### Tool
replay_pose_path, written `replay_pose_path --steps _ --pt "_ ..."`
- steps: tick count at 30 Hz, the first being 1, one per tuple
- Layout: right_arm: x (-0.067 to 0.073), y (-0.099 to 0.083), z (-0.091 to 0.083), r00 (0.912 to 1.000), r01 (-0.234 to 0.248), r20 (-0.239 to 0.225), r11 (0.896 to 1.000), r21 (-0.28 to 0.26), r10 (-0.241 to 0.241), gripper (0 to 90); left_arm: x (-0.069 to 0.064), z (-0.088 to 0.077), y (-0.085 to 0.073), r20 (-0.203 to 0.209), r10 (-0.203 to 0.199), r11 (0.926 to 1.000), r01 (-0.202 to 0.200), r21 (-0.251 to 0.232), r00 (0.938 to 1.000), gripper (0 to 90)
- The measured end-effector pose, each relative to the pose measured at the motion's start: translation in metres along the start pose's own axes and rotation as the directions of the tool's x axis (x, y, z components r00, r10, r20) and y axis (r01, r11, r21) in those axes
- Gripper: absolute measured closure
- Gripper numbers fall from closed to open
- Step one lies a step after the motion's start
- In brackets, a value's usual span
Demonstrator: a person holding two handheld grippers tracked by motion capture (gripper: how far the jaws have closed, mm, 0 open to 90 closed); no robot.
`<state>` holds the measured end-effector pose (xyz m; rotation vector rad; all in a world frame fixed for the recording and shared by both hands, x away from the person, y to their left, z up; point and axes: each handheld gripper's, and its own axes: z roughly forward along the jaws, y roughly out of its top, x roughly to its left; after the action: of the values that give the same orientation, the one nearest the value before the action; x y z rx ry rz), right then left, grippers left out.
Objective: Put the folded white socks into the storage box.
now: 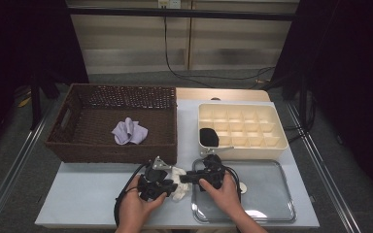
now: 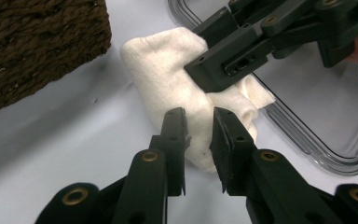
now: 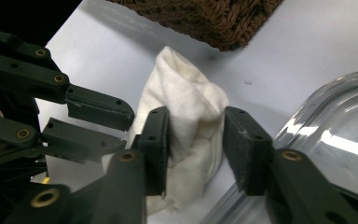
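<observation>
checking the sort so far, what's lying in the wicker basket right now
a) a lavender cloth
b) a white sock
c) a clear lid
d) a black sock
a: a crumpled lavender cloth lies on the floor of the wicker basket.

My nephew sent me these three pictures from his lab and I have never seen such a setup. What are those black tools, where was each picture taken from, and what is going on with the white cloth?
There is no robot arm: a person holds a hand-held gripper in each hand, the left hand-held gripper and the right hand-held gripper. One picture looks down from above the table; the other two come from cameras riding on each gripper, looking along its black jaws. On the table are a wicker basket with a lilac cloth, a cream divided box holding something black, and a clear tray. Both grippers meet at a white cloth. The left jaws look closed on its lower end; the right jaws straddle it with a gap showing on one side.
</observation>
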<state>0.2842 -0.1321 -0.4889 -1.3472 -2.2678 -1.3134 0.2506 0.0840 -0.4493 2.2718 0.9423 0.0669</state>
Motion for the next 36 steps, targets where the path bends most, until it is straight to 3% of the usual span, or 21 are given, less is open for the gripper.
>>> replay_pose_path --steps 4,11,23,33,36 --pt "-0.001 0.000 0.000 0.9996 -0.012 -0.024 1.000 0.008 0.012 75.7 -0.001 0.000 0.000 0.004 -0.002 1.0000 0.002 -0.003 1.0000 74.5" --pt "0.000 0.002 -0.002 0.9998 -0.003 -0.019 1.000 0.002 0.003 84.3 0.003 -0.004 0.000 -0.001 -0.007 0.9999 0.007 -0.012 1.0000 71.2" --pt "0.005 0.013 -0.020 0.9995 0.031 -0.006 0.999 0.011 -0.031 86.2 0.011 -0.007 -0.002 -0.042 0.011 0.9982 -0.014 -0.058 0.9990 50.1" --pt "0.004 0.027 -0.036 0.9995 0.032 0.000 0.999 0.002 -0.032 86.3 0.014 -0.006 -0.003 -0.058 0.019 0.9974 -0.023 -0.068 0.9982 47.1" --pt "0.004 0.027 -0.032 0.9993 0.037 0.006 0.999 0.018 -0.037 86.2 0.015 -0.005 -0.003 -0.058 0.022 0.9971 -0.026 -0.071 0.9981 47.8"
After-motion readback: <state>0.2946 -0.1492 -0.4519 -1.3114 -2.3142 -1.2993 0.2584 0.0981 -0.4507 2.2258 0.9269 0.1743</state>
